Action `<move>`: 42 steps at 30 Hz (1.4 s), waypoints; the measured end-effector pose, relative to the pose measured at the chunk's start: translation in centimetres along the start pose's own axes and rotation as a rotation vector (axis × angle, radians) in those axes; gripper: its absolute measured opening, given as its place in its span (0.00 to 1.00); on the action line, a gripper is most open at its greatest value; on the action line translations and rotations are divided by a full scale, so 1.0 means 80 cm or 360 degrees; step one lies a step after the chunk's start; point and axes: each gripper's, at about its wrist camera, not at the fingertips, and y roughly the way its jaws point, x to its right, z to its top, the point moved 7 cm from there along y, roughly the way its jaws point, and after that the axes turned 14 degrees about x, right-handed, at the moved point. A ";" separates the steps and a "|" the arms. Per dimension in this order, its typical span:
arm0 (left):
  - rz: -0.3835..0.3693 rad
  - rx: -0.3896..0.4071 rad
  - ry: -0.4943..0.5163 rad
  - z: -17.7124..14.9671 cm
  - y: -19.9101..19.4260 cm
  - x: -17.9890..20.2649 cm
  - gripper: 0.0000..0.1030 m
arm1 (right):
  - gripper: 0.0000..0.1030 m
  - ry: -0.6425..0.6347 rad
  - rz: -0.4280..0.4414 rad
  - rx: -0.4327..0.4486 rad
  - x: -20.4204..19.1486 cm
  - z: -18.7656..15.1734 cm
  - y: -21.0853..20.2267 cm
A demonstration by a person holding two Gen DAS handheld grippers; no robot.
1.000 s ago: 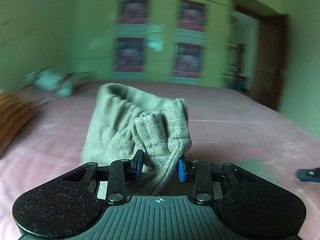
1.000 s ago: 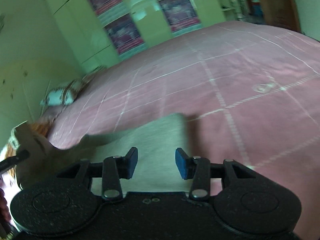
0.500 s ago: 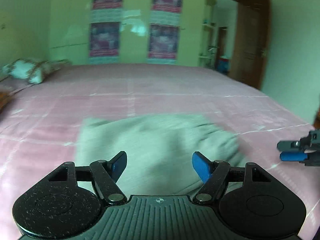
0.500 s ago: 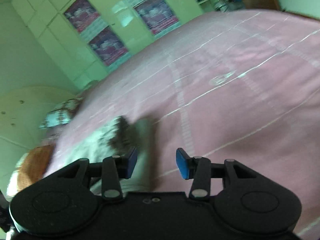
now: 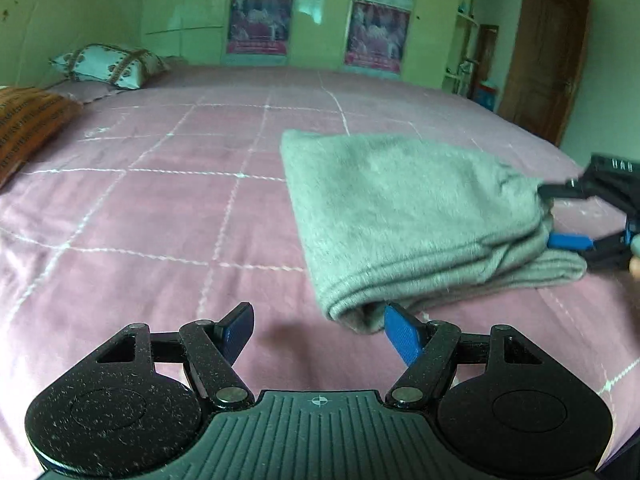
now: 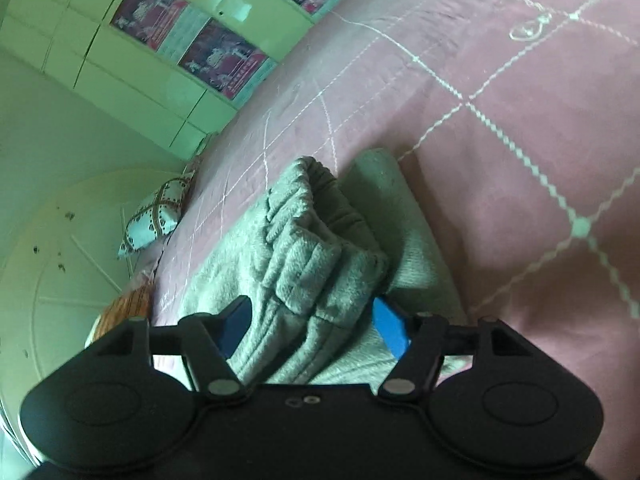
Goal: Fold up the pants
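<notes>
The left gripper (image 5: 318, 330) stood apart over bare bedspread (image 5: 160, 220), nothing between its jaws. The right gripper (image 6: 310, 326) had just been opening — the bunched waistband lay between its pads, not pinched. The grey pants (image 5: 404, 208) lay folded on the bed.

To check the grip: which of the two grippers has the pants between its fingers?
The right gripper: the bunched pants sit between its fingers; the left gripper is beside them.

One pair of grey pants (image 5: 404, 208) lies on one pink bed (image 5: 160, 216). Two grippers, left (image 5: 318, 330) and right (image 6: 310, 324). Two pillows (image 5: 108, 65) (image 5: 24, 120); four posters (image 5: 260, 20).
</notes>
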 end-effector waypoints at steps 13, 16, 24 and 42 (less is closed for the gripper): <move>0.0051 -0.0005 -0.0139 -0.005 0.048 -0.011 0.70 | 0.56 -0.0051 -0.0196 -0.0029 -0.005 -0.001 0.027; 0.0096 0.0012 -0.0130 -0.005 0.047 -0.010 0.70 | 0.33 -0.0156 -0.0183 -0.0077 -0.021 -0.004 0.035; 0.0132 0.0179 -0.0205 0.009 0.032 -0.014 0.72 | 0.16 -0.0269 0.0190 0.0258 -0.104 0.053 -0.059; 0.0125 0.0004 -0.0116 0.000 0.036 -0.012 0.79 | 0.25 -0.0023 -0.0138 0.0068 0.031 0.007 -0.048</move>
